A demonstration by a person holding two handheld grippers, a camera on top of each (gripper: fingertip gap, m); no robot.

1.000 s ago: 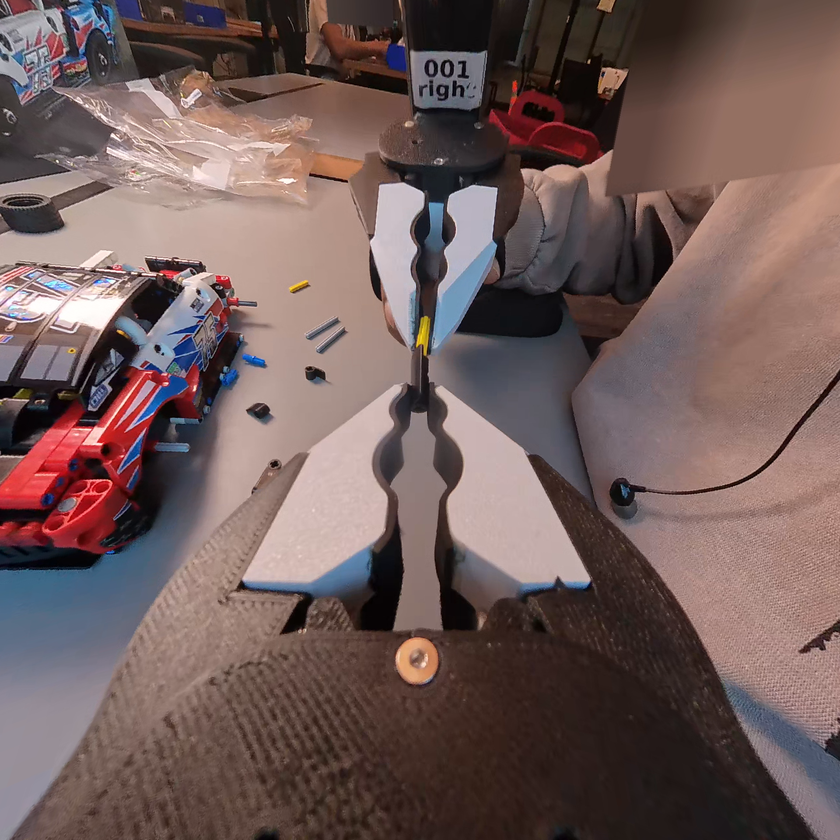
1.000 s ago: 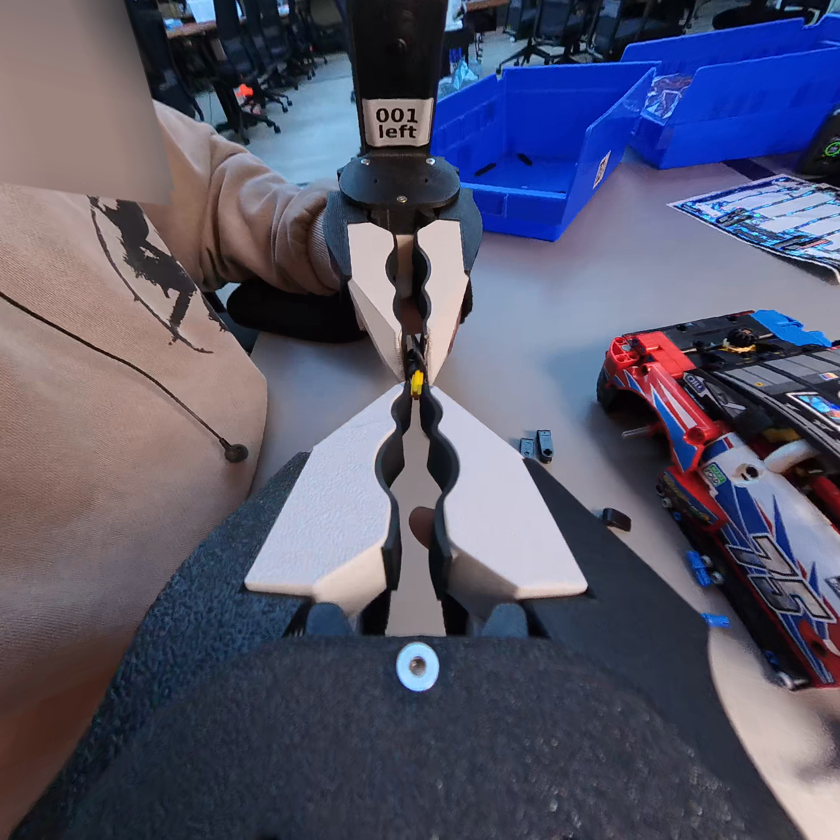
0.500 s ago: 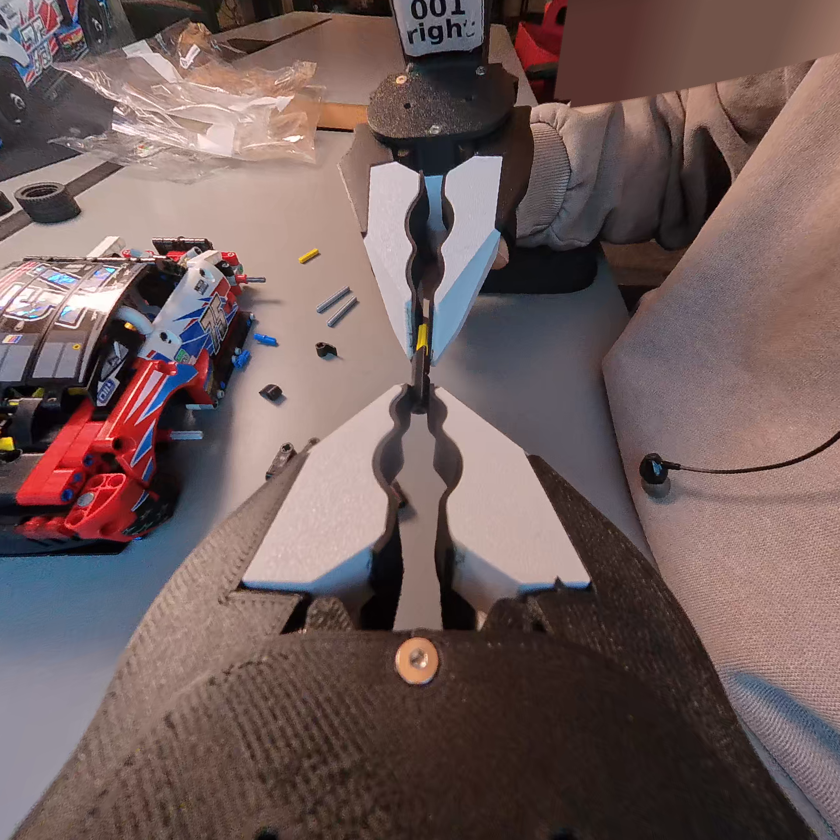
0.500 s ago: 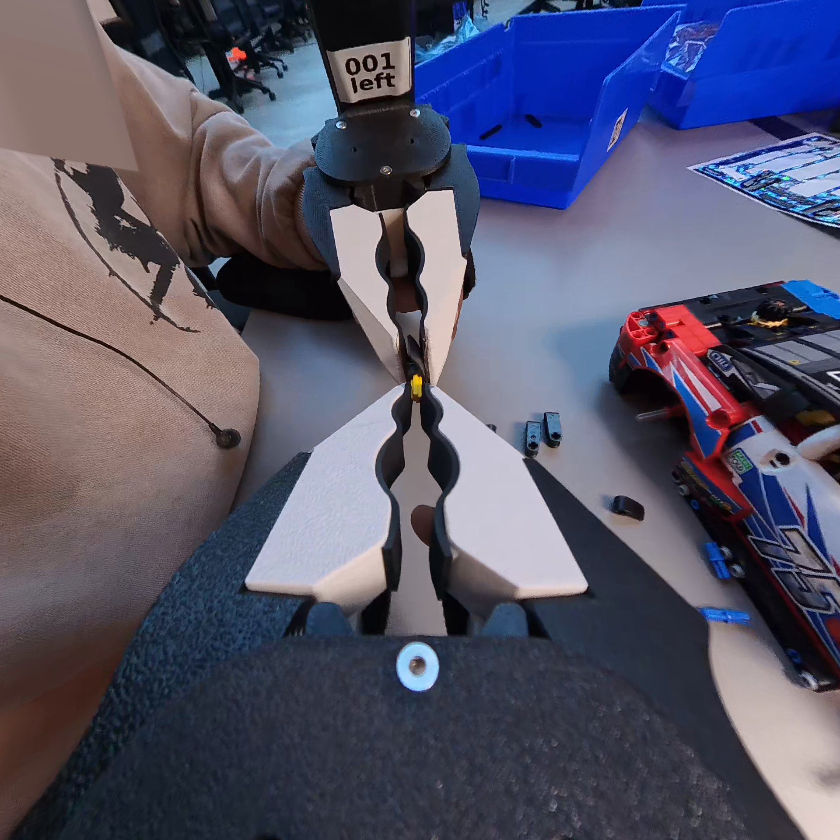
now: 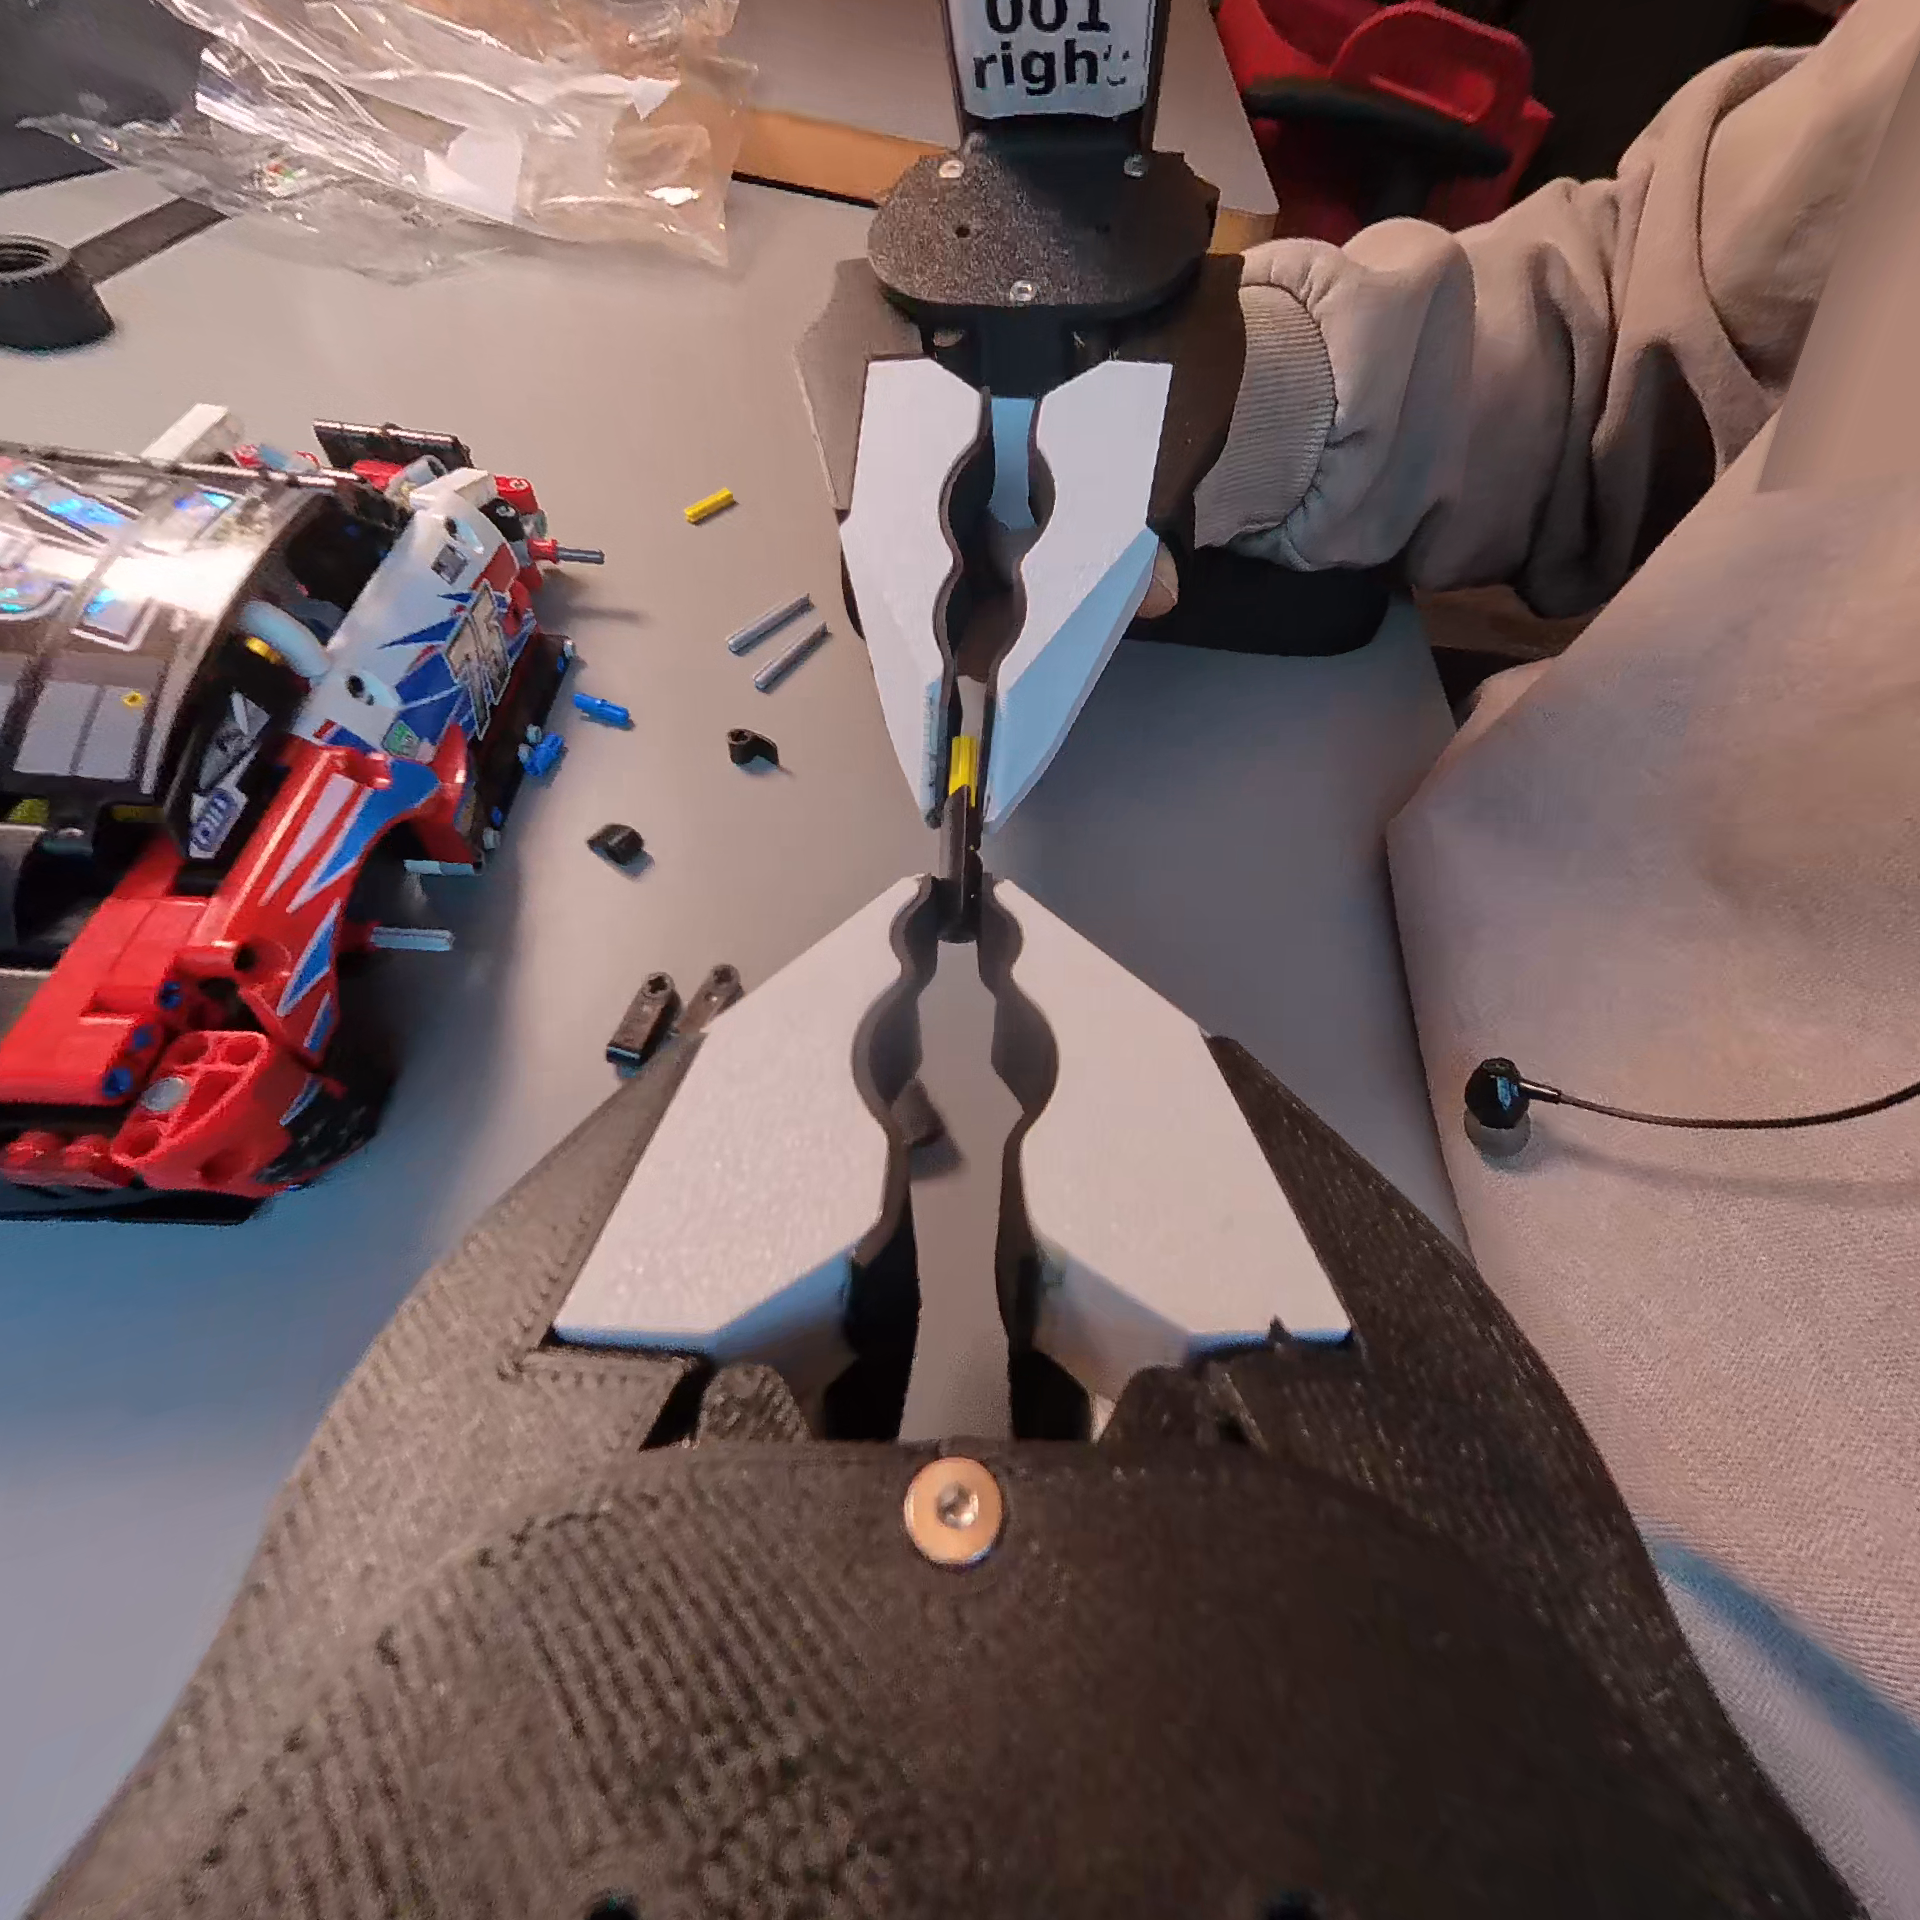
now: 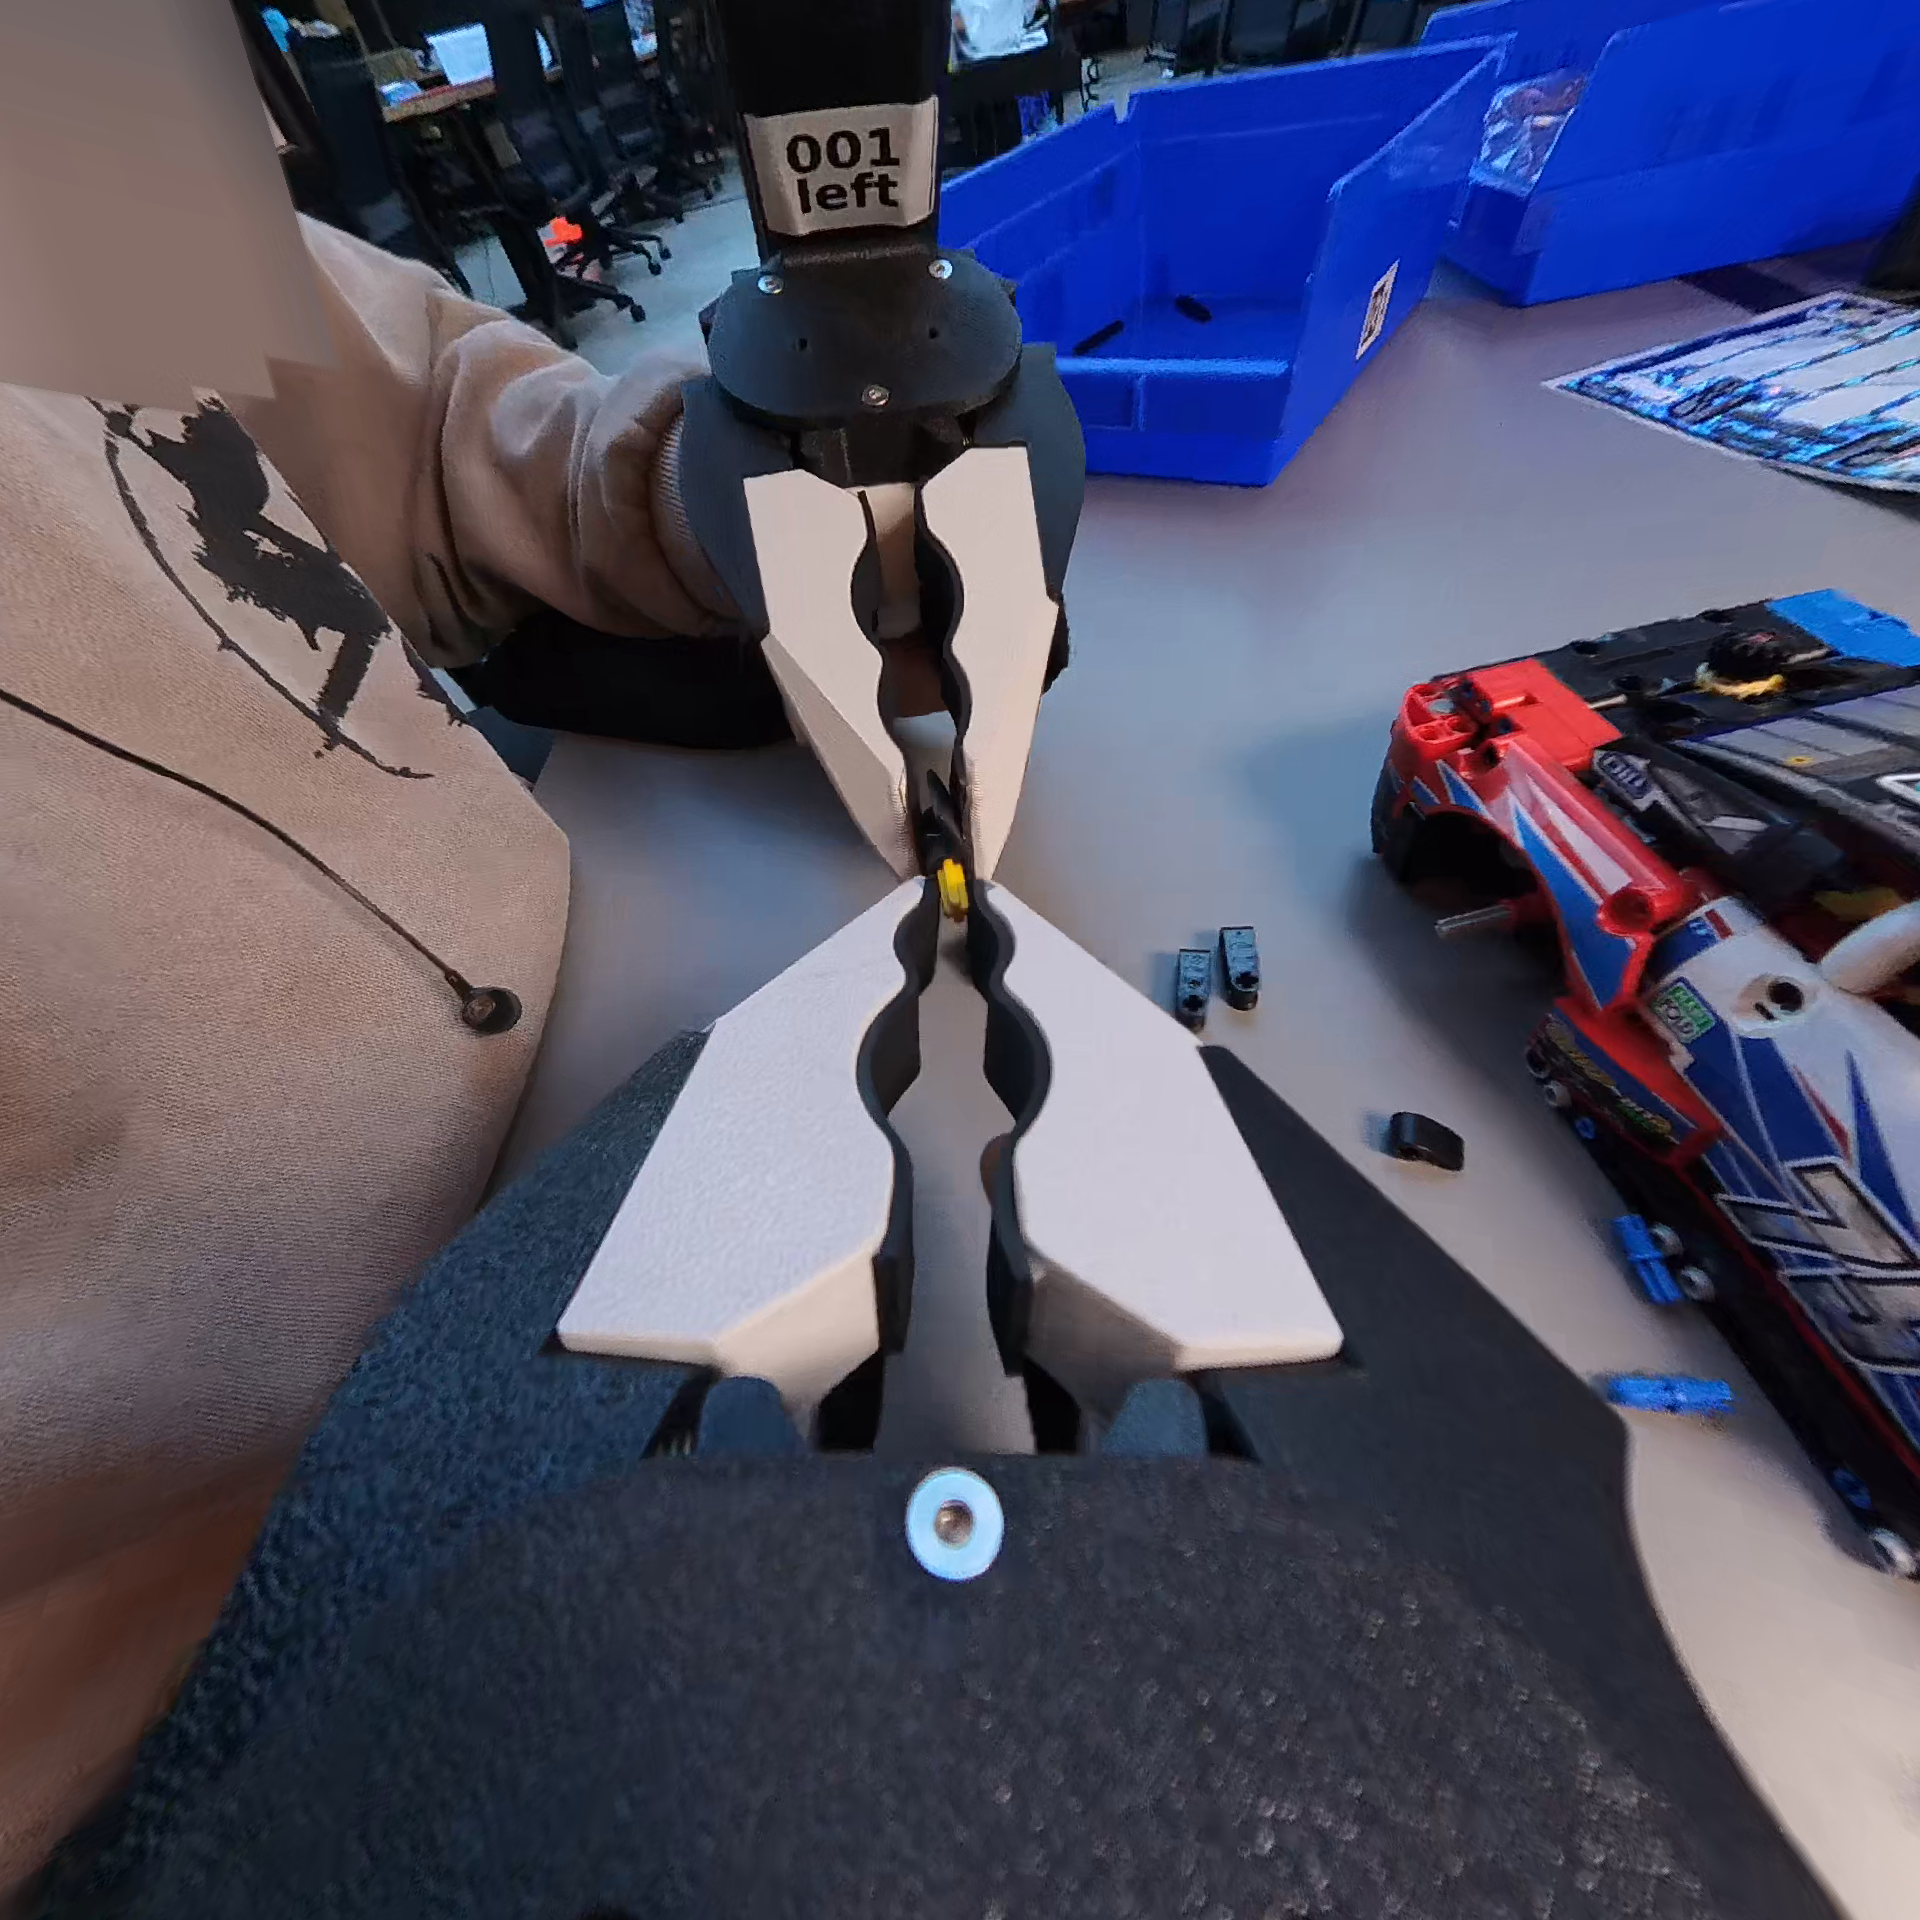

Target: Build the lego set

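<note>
Both grippers meet tip to tip above the grey table point(image 5: 1226, 831). My left gripper point(image 5: 956, 906) is shut on a small black lego piece point(image 5: 954, 878). My right gripper point(image 6: 948, 902) is shut on a short yellow pin point(image 6: 950, 891). The pin's end meets the black piece point(image 6: 940, 821). In the left wrist view the right gripper point(image 5: 961, 805) faces me with the yellow pin point(image 5: 963, 764) between its tips. In the right wrist view the left gripper point(image 6: 940, 836) faces me. The part-built red, white and blue lego car point(image 5: 260, 831) lies to the side, and it also shows in the right wrist view point(image 6: 1714, 935).
Loose parts lie beside the car: a yellow pin point(image 5: 710, 506), two grey axles point(image 5: 774, 634), black connectors point(image 5: 655, 1013), blue pins point(image 5: 601, 707). A plastic bag point(image 5: 447, 125) and a tyre point(image 5: 42, 296) lie farther back. Blue bins point(image 6: 1195, 291) and a printed sheet point(image 6: 1766, 384) stand beyond. A person's torso is close by. The tips of both grippers are at nearly the same place.
Both grippers stay shut and joined at the pieces. Each looms larger in the other's view, so they have drawn a little closer, and both have tilted more towards the table.
</note>
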